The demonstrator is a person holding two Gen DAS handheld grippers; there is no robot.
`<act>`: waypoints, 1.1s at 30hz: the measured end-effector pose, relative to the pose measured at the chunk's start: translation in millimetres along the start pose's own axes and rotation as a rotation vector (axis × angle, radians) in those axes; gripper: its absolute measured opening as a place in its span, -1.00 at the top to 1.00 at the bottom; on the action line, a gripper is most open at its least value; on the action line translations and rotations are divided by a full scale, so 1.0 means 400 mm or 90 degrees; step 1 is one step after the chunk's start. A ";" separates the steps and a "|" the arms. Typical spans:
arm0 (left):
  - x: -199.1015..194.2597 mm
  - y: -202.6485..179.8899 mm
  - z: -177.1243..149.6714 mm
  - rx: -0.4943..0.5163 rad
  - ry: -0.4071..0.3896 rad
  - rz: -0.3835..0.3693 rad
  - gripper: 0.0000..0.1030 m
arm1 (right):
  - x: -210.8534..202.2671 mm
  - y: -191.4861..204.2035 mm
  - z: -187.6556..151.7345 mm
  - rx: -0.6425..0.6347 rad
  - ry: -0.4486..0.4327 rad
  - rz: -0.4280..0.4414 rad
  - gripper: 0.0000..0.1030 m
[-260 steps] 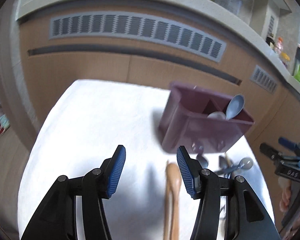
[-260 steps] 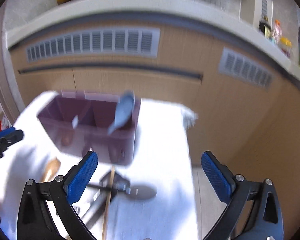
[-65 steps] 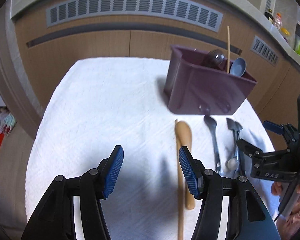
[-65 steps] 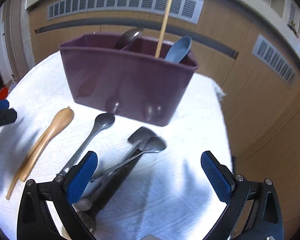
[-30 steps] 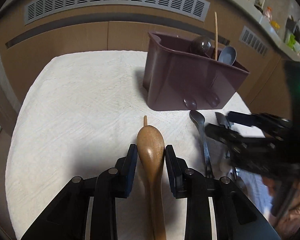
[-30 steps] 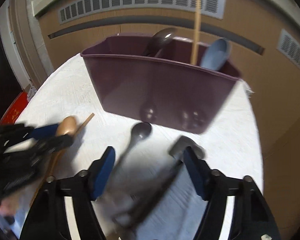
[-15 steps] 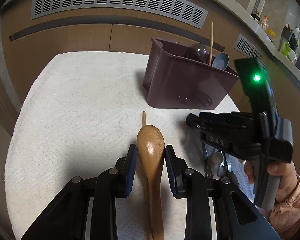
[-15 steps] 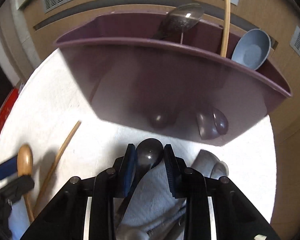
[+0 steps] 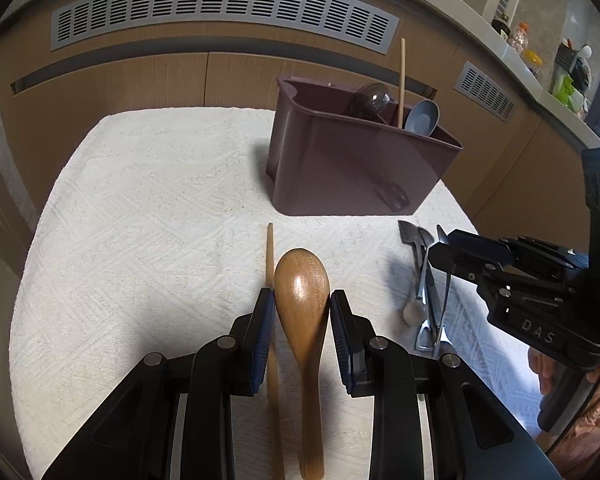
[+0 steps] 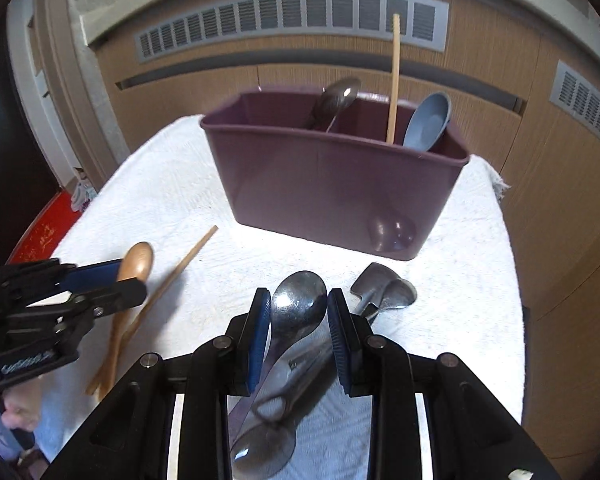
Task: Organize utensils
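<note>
- Left wrist view: left gripper (image 9: 302, 312) closed down on the wooden spoon (image 9: 301, 304), blue pads pressed against both sides of the bowl, handle running back between the arms.
- A chopstick (image 9: 270, 256) just beside the spoon on the left, flat on the cloth, passing under the left pad.
- Right wrist view: right gripper (image 10: 299, 320) clamped on a metal spoon (image 10: 298, 308), bowl forward between the pads, raised above other metal utensils (image 10: 384, 292) lying on the cloth.
- Same view: left gripper (image 10: 100, 280) at far left with the wooden spoon (image 10: 138, 260) in its pads, chopstick (image 10: 180, 264) lying next to it.
- Purple caddy (image 10: 332, 184) standing upright farther back on the white textured cloth (image 9: 148, 216), well apart from both grippers; inside, a large metal spoon (image 10: 338, 100), an upright chopstick (image 10: 394, 76) and a blue-grey spoon (image 10: 428, 120).
- Behind the table, wooden panelling (image 9: 112, 84) with grey vent grilles (image 9: 220, 12) under a pale ledge; bottles and clutter (image 9: 568, 76) on the ledge at far right, too small to identify.
</note>
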State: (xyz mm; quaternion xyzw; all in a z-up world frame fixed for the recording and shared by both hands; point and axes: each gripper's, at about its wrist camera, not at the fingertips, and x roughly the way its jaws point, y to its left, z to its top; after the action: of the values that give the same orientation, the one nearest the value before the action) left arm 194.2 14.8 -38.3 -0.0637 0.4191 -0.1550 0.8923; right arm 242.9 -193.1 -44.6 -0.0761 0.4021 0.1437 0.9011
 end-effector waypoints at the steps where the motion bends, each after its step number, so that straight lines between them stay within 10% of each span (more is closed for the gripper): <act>1: -0.005 -0.005 0.000 0.003 -0.003 0.000 0.43 | -0.014 0.001 -0.003 -0.002 -0.005 -0.001 0.49; 18: -0.099 -0.066 0.017 0.037 -0.053 0.002 0.43 | -0.114 0.010 -0.007 -0.019 -0.068 -0.003 0.93; 33: -0.118 0.000 0.013 -0.004 -0.068 0.024 0.43 | 0.128 0.089 0.019 -0.052 0.052 0.062 0.21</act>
State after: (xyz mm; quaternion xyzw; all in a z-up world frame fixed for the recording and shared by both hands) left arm 169.8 30.2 -0.4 -0.0666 0.3728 -0.1330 0.9159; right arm 269.6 -147.4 -78.7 -0.0987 0.4353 0.2006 0.8721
